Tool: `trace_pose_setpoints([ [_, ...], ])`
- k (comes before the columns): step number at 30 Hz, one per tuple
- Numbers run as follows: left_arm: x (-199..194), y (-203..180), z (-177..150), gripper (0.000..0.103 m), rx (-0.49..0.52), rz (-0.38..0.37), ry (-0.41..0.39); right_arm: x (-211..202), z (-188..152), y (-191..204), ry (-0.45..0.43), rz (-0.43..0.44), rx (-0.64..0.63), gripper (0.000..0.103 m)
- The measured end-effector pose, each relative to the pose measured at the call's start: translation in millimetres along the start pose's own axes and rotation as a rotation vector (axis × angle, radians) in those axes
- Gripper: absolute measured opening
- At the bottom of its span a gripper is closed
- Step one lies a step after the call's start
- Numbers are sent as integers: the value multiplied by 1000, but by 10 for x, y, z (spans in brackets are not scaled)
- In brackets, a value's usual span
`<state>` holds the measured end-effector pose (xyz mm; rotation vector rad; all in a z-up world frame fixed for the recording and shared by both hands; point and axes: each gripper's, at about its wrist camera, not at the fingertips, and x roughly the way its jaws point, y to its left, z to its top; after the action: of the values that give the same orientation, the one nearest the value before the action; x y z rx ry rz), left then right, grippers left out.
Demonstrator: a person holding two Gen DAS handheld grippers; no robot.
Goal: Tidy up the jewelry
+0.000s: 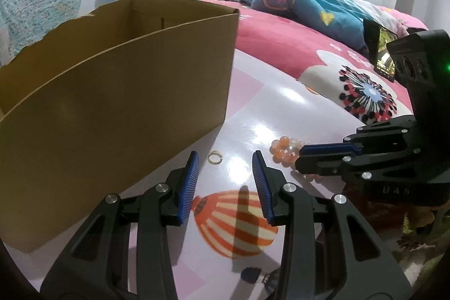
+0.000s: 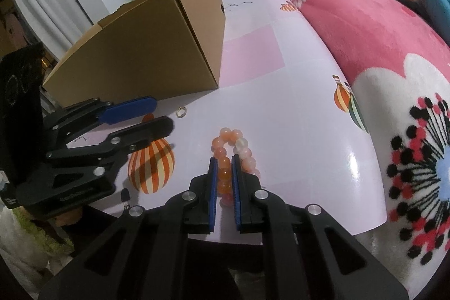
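Note:
A bracelet of orange and pale pink beads (image 2: 233,135) lies on the glossy pink table (image 2: 281,108). My right gripper (image 2: 224,159) is shut on the near side of the bracelet, with beads pinched between its blue pads. In the left wrist view the same bracelet (image 1: 284,149) shows under the right gripper (image 1: 301,158). A small gold ring (image 1: 215,158) lies flat on the table, just ahead of my left gripper (image 1: 225,159), which is open and holds nothing. The right wrist view shows the ring (image 2: 181,112) beside the left gripper (image 2: 161,115).
An open cardboard box (image 1: 112,103) stands on the table's left side, close to the ring; it also appears in the right wrist view (image 2: 146,47). A pink flowered blanket (image 2: 365,27) borders the table on the right. A small black object (image 2: 125,198) lies at the near edge.

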<state>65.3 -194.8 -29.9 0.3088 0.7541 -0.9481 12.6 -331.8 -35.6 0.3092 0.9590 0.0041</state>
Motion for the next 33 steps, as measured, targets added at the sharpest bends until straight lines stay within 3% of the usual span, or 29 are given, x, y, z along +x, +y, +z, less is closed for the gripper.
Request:
trace_pose_setpoints([
  [7, 192, -37, 62, 36, 59, 29, 52, -11, -10, -42, -3, 34, 17, 10],
  [10, 236, -44, 43, 28, 96, 50, 68, -14, -16, -56, -4, 42, 20, 10],
  [16, 215, 53, 53, 15, 152, -1, 84, -13, -17, -81, -4, 62, 32, 10],
  [23, 232, 120, 86, 15, 216, -67, 110, -12, -14, -81, -6, 65, 33, 10],
  [33, 256, 28, 72, 11, 270, -48, 92, -15, -21, -81, -7, 69, 38, 10],
])
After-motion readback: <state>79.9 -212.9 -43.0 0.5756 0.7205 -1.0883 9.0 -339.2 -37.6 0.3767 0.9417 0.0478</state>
